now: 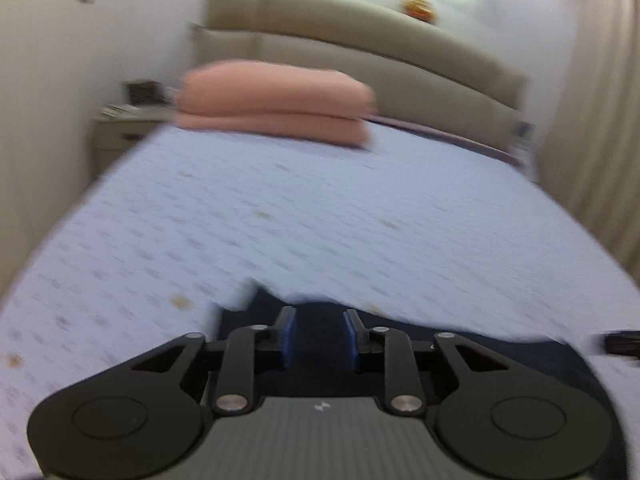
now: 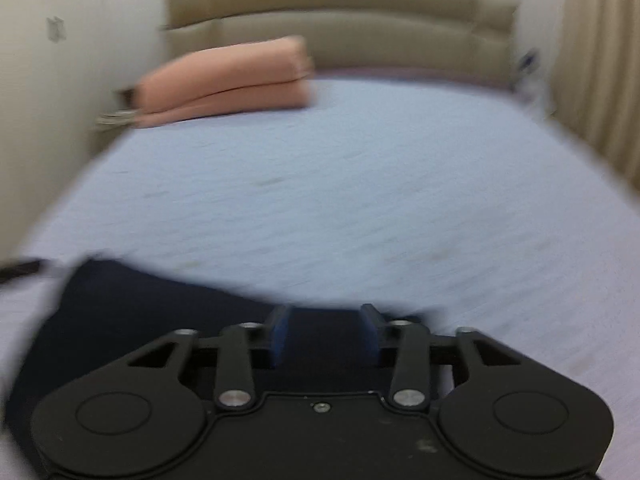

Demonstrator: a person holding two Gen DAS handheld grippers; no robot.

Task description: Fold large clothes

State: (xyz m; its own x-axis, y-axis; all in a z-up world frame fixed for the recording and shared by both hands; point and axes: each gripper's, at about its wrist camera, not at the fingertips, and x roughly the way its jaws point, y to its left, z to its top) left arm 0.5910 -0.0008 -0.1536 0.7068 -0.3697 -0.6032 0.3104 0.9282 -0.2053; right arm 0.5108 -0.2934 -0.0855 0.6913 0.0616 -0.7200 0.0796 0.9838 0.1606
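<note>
Beneath both claws, low over the bed (image 2: 360,184), lies the dark navy garment (image 2: 120,312). The left gripper (image 1: 320,332) and right gripper (image 2: 326,328) both gape, empty, seemingly poised to seize its far edge for folding.

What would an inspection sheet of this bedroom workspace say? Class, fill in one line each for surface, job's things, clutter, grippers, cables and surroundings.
Surface: bed with a pale blue patterned sheet, a few small brownish spots on it.
Job's things: dark navy garment lying on the near part of the bed, under both grippers.
Clutter: folded pink blanket near the headboard; small items on the nightstand, too blurred to name.
Grippers: left gripper and right gripper both open over the garment, nothing clearly between the pads.
Cables: nothing seen.
Surroundings: beige padded headboard, curtain on the right, white wall on the left, orange object above the headboard.
</note>
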